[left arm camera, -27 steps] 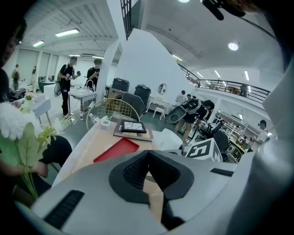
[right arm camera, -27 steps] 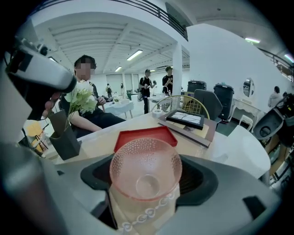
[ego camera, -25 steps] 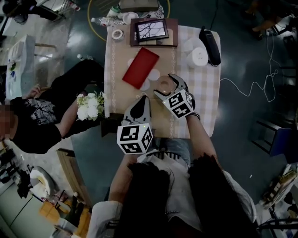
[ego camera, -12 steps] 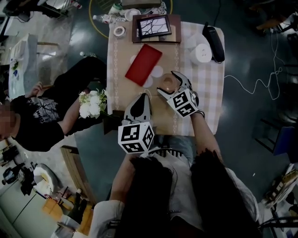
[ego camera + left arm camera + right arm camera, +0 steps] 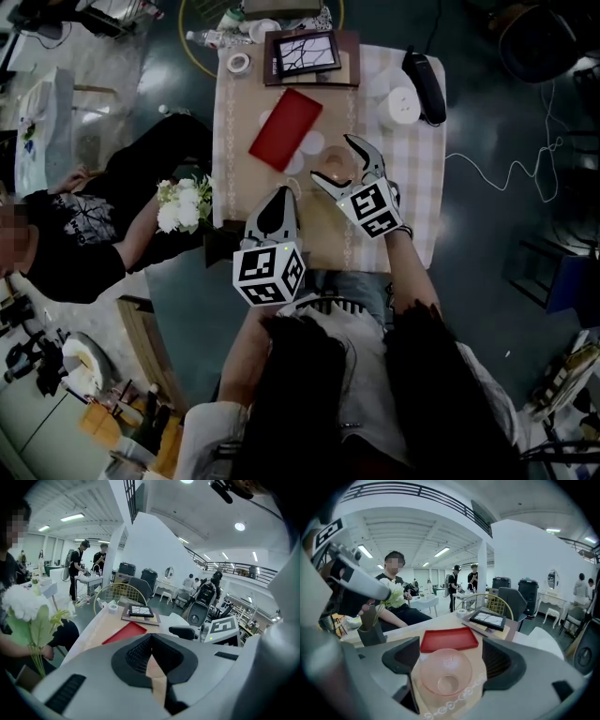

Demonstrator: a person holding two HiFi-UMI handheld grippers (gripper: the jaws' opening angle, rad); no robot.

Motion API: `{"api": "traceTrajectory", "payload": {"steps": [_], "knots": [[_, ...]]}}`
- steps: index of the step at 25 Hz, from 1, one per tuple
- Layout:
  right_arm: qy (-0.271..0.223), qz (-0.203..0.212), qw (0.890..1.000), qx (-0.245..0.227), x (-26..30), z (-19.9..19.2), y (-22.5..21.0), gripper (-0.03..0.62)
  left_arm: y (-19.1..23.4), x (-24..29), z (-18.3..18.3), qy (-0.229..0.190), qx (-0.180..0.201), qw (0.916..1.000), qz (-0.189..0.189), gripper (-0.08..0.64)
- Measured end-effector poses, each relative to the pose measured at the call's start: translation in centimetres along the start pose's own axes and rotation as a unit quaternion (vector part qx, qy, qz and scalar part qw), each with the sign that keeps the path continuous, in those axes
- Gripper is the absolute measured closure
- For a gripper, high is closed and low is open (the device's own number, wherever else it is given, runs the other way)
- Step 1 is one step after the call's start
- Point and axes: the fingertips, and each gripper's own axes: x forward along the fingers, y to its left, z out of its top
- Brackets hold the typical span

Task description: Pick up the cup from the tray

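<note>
A clear pinkish cup (image 5: 330, 172) stands upright on the tan table runner, just off the near corner of the red tray (image 5: 285, 130). My right gripper (image 5: 332, 163) is open, one jaw on each side of the cup. In the right gripper view the cup (image 5: 444, 671) sits between the two dark pads with a gap on both sides, and the tray (image 5: 449, 639) lies empty behind it. My left gripper (image 5: 285, 197) is shut and holds nothing, hovering at the table's near edge to the left of the cup. Its tips (image 5: 151, 641) meet over the runner.
A framed picture (image 5: 302, 54), a tape roll (image 5: 240, 63), a white round device (image 5: 403, 106) and a black device (image 5: 424, 84) sit at the table's far end. A seated person (image 5: 84, 225) at the left holds white flowers (image 5: 183, 206) by the table's left edge.
The right gripper's jaws seem to stand a little wider round the cup than a second ago. The cup, the tray and the left gripper have stayed where they were.
</note>
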Motion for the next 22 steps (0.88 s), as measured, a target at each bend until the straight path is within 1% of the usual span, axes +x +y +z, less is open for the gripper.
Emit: {"api": "traceTrajectory", "payload": {"steps": [3, 7, 10, 11, 13, 16, 18, 19, 20, 22], "knots": [[-0.022, -0.023, 0.999, 0.019, -1.4, 1.9, -0.8, 0.189, -0.2, -0.4, 0.4, -0.004, 0.007, 1.0, -0.006, 0.552], [-0.054, -0.008, 0.998, 0.037, -3.2, 4.5, -0.1, 0.189, -0.1, -0.8, 1.0, -0.015, 0.004, 0.9999, -0.004, 0.552], [-0.078, -0.018, 0.995, 0.051, -5.0, 6.1, 0.0, 0.198, -0.3, -1.0, 1.1, -0.023, 0.002, 0.9997, -0.007, 0.552], [-0.084, -0.026, 0.995, 0.053, -5.5, 6.5, 0.0, 0.228, -0.4, -1.1, 1.1, -0.025, 0.002, 0.9997, -0.007, 0.552], [-0.089, -0.038, 0.994, 0.052, -6.3, 6.9, 0.1, 0.311, -0.5, -1.3, 0.9, -0.025, 0.002, 0.9997, -0.007, 0.552], [-0.09, -0.044, 0.994, 0.049, -7.1, 7.1, 0.8, 0.37, -0.7, -1.6, 0.7, -0.027, 0.002, 0.9996, -0.01, 0.552], [-0.086, -0.036, 0.994, 0.052, -7.3, 6.8, 1.6, 0.409, -0.7, -1.9, 0.7, -0.031, -0.001, 0.9994, -0.013, 0.552], [-0.083, -0.032, 0.995, 0.055, -7.4, 6.6, 2.0, 0.446, -0.7, -2.1, 0.8, -0.033, -0.002, 0.9994, -0.013, 0.552], [-0.079, -0.031, 0.995, 0.059, -7.4, 6.4, 2.3, 0.469, -0.7, -2.2, 0.8, -0.035, -0.002, 0.9993, -0.013, 0.552], [-0.074, -0.04, 0.994, 0.064, -7.8, 6.0, 2.6, 0.523, -0.6, -2.4, 0.8, -0.039, -0.002, 0.9992, -0.012, 0.552]]}}
